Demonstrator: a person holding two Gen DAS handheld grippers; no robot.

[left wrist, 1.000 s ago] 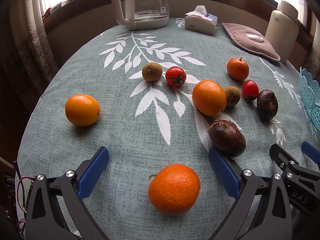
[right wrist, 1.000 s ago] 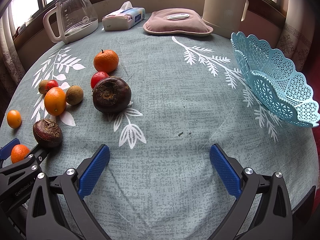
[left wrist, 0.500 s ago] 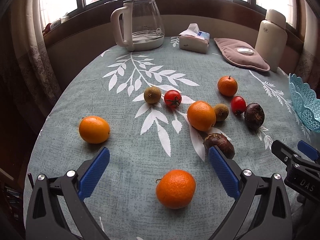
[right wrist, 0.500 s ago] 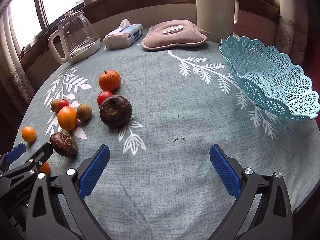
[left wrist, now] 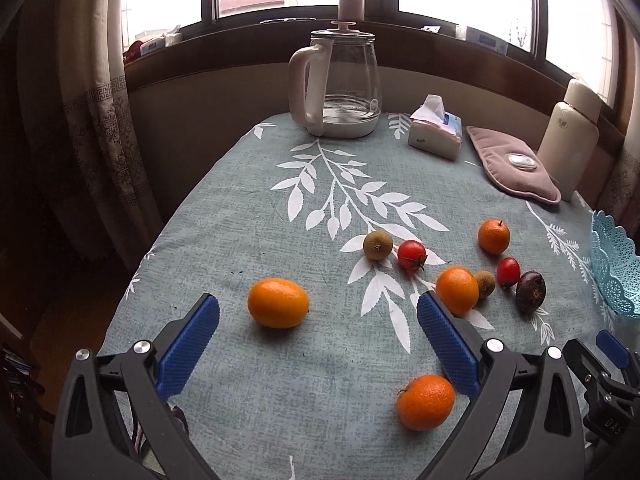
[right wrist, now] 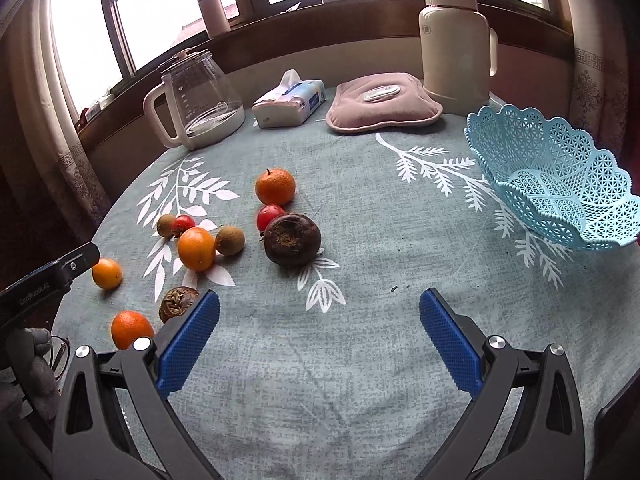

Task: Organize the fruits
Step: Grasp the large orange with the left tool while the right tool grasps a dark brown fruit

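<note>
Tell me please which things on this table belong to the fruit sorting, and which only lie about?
For the job:
oranges and tangerines
two red tomatoes
small brown fruits
dark purple fruits
blue lattice basket

Just lying about:
glass kettle
tissue pack
pink pad
cream flask
</note>
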